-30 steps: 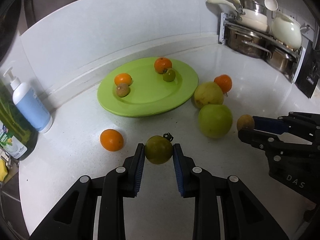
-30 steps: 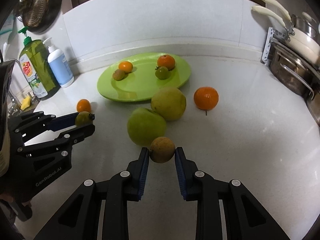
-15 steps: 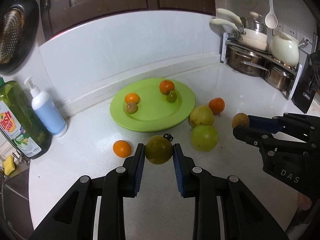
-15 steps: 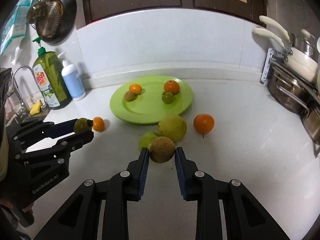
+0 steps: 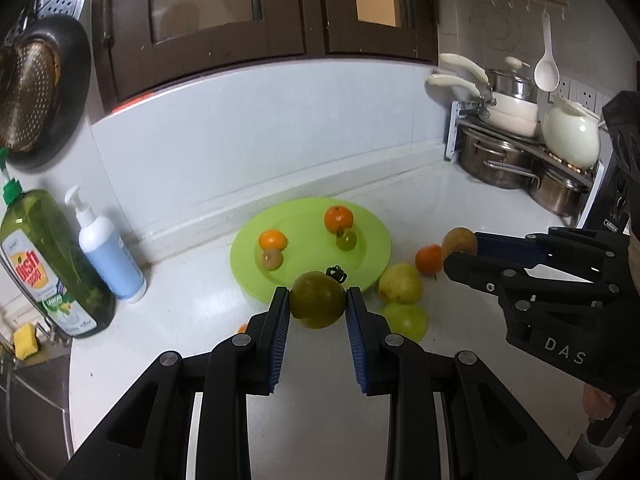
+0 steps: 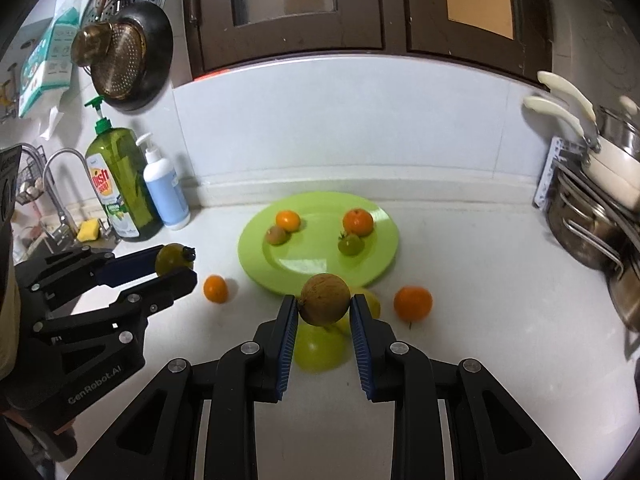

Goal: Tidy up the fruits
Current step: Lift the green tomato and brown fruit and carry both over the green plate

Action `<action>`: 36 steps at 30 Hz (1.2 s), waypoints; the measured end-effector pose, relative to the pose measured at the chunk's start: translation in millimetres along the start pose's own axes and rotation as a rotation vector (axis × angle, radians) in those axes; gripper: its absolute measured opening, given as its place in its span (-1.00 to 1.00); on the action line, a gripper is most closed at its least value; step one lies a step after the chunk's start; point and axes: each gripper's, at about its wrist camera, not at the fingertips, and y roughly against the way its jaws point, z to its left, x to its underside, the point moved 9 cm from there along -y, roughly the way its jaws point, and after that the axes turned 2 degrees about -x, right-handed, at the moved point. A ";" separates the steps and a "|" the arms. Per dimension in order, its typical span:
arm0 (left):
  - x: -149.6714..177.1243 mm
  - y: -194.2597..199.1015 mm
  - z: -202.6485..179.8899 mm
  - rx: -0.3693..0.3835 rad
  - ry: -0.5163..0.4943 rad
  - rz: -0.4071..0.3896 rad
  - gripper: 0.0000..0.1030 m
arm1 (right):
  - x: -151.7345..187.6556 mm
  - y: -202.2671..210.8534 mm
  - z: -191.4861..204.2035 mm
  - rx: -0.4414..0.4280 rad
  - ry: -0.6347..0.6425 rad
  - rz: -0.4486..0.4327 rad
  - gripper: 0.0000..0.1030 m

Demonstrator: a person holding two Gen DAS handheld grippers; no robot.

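My left gripper [image 5: 317, 300] is shut on a dark green tomato [image 5: 316, 299], held above the white counter. My right gripper [image 6: 324, 304] is shut on a brown round fruit [image 6: 325, 298], also lifted. A lime green plate [image 6: 312, 264] lies ahead near the wall, carrying two oranges [image 6: 358, 222], a small brown fruit [image 6: 276, 235] and a small green tomato [image 6: 350, 245]. On the counter in front of the plate sit a green apple [image 5: 405, 320], a yellow-green pear [image 5: 401, 282], an orange [image 6: 413, 303] to the right and another orange [image 6: 215, 289] to the left.
A green dish soap bottle [image 6: 118, 184] and a white-and-blue pump bottle [image 6: 165, 190] stand at the left by the sink tap [image 6: 56, 184]. A rack of steel pots [image 5: 520, 160] fills the right corner. A yellow sponge [image 6: 89, 230] lies by the sink.
Both grippers have risen with their fruits still held, so the plate and the loose fruits look smaller and lower. The dark cupboards above the backsplash have come into view.
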 end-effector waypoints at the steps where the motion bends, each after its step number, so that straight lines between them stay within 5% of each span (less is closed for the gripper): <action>1: -3.0 0.1 0.0 -0.001 -0.002 -0.005 -0.44 | -3.1 -0.7 -0.2 -0.004 0.000 -0.003 -0.46; 21: -65.0 -46.7 17.5 -0.002 -0.007 -0.007 -0.44 | -78.3 -51.1 -6.6 -0.041 0.052 0.004 -0.46; 36: -88.0 -113.2 44.9 -0.011 0.051 0.074 -0.44 | -103.5 -135.2 -22.9 -0.051 0.049 0.146 -0.46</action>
